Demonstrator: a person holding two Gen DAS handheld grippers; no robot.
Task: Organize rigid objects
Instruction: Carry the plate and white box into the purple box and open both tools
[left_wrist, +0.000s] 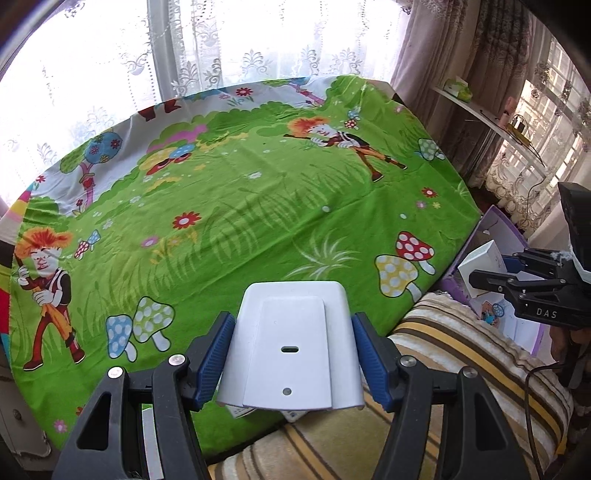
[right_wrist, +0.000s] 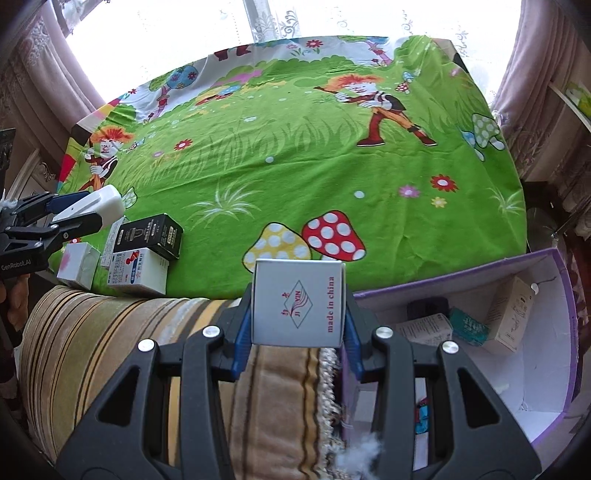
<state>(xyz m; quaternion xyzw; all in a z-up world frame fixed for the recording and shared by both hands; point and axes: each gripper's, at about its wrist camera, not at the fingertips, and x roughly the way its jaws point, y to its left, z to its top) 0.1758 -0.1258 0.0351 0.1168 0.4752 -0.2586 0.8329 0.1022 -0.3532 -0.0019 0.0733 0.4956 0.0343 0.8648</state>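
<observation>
My left gripper (left_wrist: 291, 350) is shut on a white plastic case (left_wrist: 291, 343) and holds it above the front edge of the green cartoon cloth (left_wrist: 258, 206). It also shows at the left of the right wrist view (right_wrist: 92, 206). My right gripper (right_wrist: 297, 306) is shut on a white carton (right_wrist: 297, 302) printed "made in china", held over the striped blanket (right_wrist: 110, 332) just left of the purple box (right_wrist: 546, 332). In the left wrist view it (left_wrist: 480, 273) holds the carton (left_wrist: 480, 262) over that box (left_wrist: 498, 221).
Several small boxes lie at the cloth's front left: a black one (right_wrist: 149, 234), a red-and-white one (right_wrist: 138, 271) and a pale one (right_wrist: 79, 264). The purple box holds several small cartons (right_wrist: 509, 314). Curtains and a window stand behind the table.
</observation>
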